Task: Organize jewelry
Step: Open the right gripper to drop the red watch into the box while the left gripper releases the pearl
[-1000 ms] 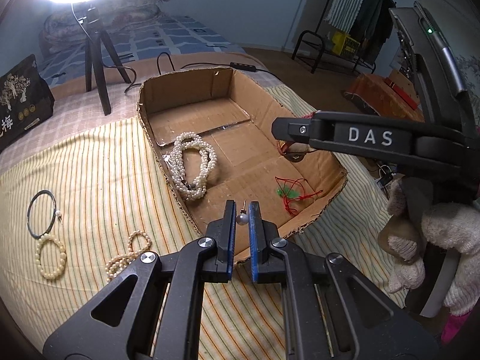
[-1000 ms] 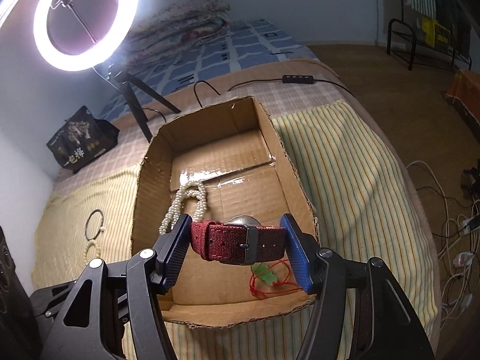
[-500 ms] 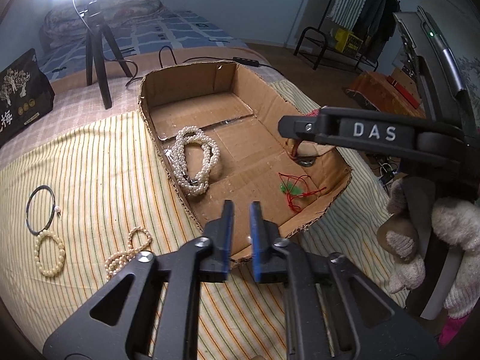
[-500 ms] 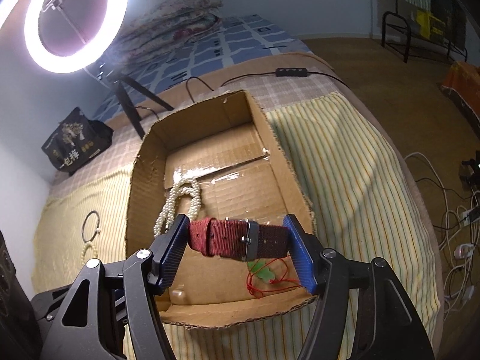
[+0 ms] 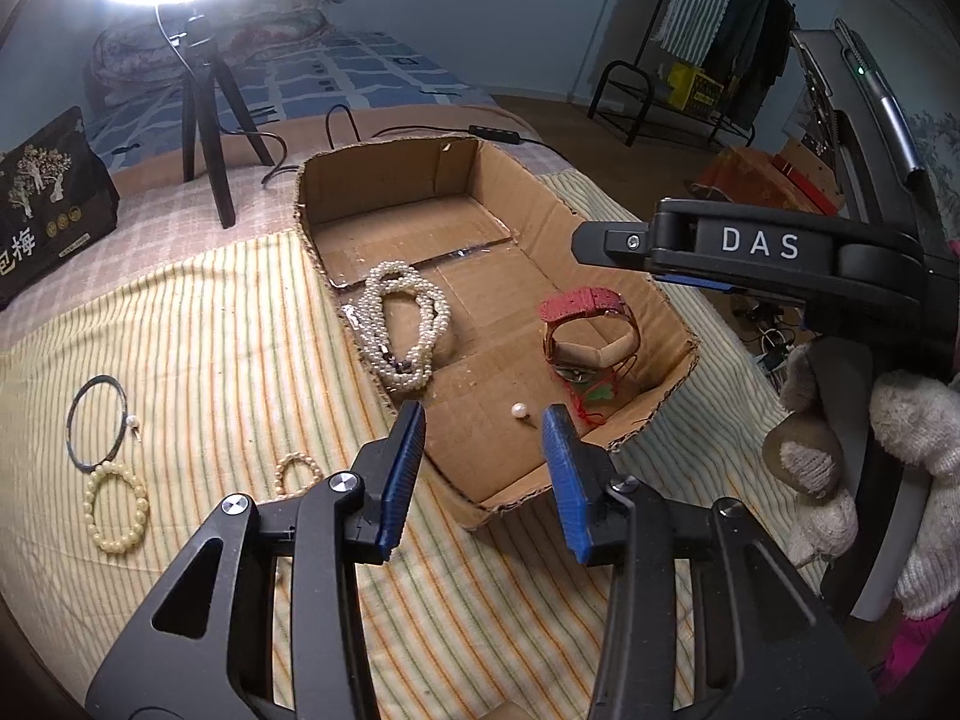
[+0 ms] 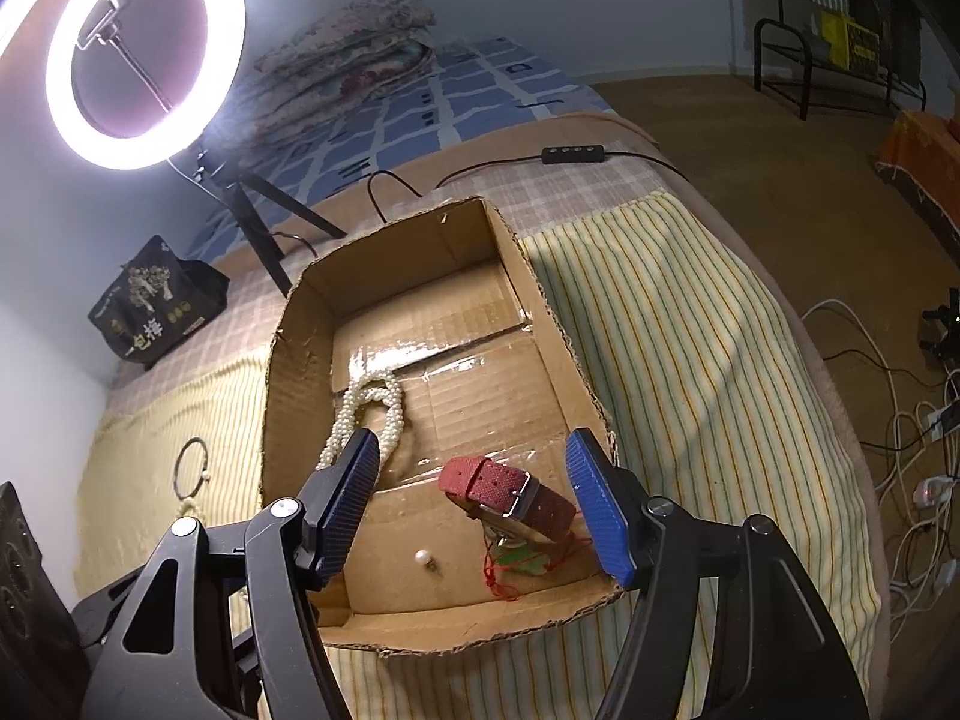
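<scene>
An open cardboard box [image 5: 384,180] [image 6: 300,312] lies on a striped cloth. In it are a pearl necklace [image 5: 402,324] [image 6: 366,408], a red-strap watch [image 5: 585,330] [image 6: 510,495], a red string with a green charm [image 5: 597,399] [image 6: 516,564] and a small pearl earring [image 5: 519,411] [image 6: 425,557]. My left gripper [image 5: 483,456] is open and empty over the box's near edge. My right gripper [image 6: 474,498] is open just above the watch; its arm shows in the left wrist view [image 5: 756,246]. On the cloth left of the box lie a black hoop [image 5: 96,420], a cream bead bracelet [image 5: 117,507] and a small bead bracelet [image 5: 297,471].
A ring light on a tripod [image 6: 144,54] [image 5: 204,114] stands behind the box. A black printed bag [image 5: 48,204] [image 6: 156,300] is at the back left. A cable with a switch [image 6: 573,154] runs behind the box. The bed edge drops to the floor at right.
My left gripper opened and the pearl earring now lies in the box. My right gripper opened and the red watch now rests on the box floor.
</scene>
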Tool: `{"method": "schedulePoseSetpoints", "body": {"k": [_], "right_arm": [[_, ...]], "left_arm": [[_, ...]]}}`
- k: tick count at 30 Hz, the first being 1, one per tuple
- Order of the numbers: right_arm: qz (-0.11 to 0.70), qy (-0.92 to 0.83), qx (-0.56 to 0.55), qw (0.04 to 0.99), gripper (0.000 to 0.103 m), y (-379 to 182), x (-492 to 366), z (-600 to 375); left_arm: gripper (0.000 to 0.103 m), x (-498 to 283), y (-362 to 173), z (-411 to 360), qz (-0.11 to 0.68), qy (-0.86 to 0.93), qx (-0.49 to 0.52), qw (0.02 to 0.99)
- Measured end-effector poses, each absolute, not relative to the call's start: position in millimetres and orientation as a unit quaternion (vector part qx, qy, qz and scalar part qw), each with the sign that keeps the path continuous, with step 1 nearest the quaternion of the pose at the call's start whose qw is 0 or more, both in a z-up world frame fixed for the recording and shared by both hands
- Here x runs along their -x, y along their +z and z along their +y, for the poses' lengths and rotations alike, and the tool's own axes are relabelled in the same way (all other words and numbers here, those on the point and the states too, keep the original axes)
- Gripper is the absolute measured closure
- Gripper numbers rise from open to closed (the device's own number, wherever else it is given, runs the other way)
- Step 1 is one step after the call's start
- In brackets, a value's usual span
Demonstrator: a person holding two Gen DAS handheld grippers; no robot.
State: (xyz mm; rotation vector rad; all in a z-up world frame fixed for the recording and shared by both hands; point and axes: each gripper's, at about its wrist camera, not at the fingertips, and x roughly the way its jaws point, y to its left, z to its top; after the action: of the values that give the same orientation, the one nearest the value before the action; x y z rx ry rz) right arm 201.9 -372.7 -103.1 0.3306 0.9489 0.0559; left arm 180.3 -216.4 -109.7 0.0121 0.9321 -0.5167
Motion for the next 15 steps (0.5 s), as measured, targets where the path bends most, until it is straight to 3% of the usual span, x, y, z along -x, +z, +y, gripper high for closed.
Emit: {"method": "schedulePoseSetpoints", "body": {"k": [15], "right_arm": [[0.434,0.042,-0.138,0.889,0.039,-82,-194,-352]], "left_arm": [[0.062,-177,-93,-165,0.431,-0.215,0.003,0.876]]}}
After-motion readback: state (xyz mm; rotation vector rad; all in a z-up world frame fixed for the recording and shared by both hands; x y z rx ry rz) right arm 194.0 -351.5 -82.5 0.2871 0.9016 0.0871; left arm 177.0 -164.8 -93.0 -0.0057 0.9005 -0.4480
